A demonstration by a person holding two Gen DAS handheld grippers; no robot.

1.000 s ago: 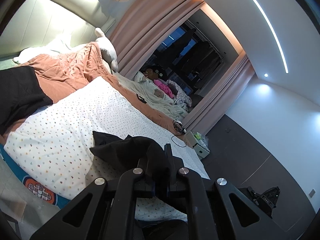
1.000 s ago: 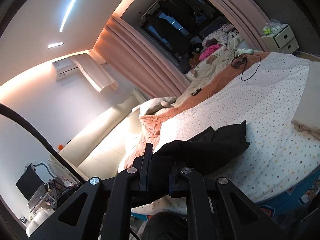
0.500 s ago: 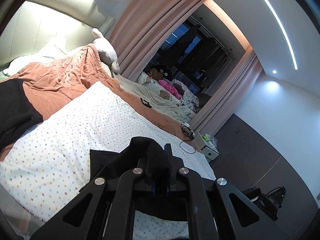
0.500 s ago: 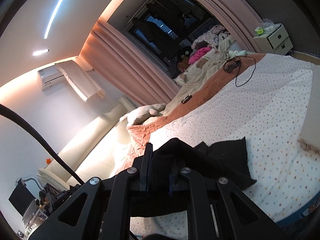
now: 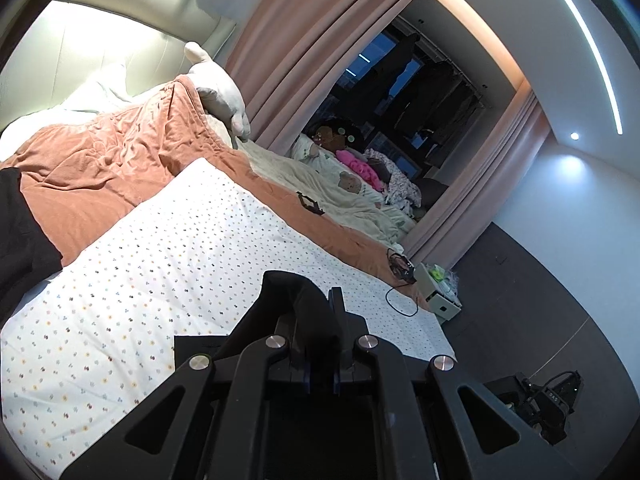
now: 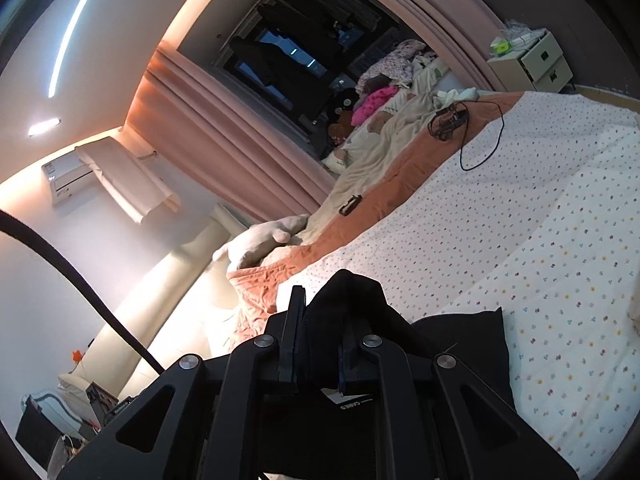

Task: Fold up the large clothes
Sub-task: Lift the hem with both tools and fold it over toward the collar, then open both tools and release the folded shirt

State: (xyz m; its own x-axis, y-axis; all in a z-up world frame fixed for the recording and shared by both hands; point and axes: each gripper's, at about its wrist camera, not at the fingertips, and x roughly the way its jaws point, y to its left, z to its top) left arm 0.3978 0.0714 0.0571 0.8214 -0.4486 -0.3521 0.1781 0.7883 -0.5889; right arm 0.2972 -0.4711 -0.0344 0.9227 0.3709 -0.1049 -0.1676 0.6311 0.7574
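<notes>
A black garment (image 5: 280, 300) is held up over the dotted white bed sheet (image 5: 180, 248). My left gripper (image 5: 320, 320) is shut on one bunched edge of it. My right gripper (image 6: 320, 320) is shut on another edge of the same black garment (image 6: 460, 344), which hangs down to the sheet (image 6: 520, 240); a white label shows under the jaws. Most of the garment is hidden below both grippers.
A rust-orange quilt (image 5: 104, 168) and a black cloth (image 5: 20, 232) lie at the left of the bed. A plush toy (image 5: 220, 88), a cable with a device (image 6: 452, 120), a bedside cabinet (image 6: 532, 64) and curtains lie beyond.
Both grippers have lifted the black garment higher off the sheet. Less of it lies spread on the bed now.
</notes>
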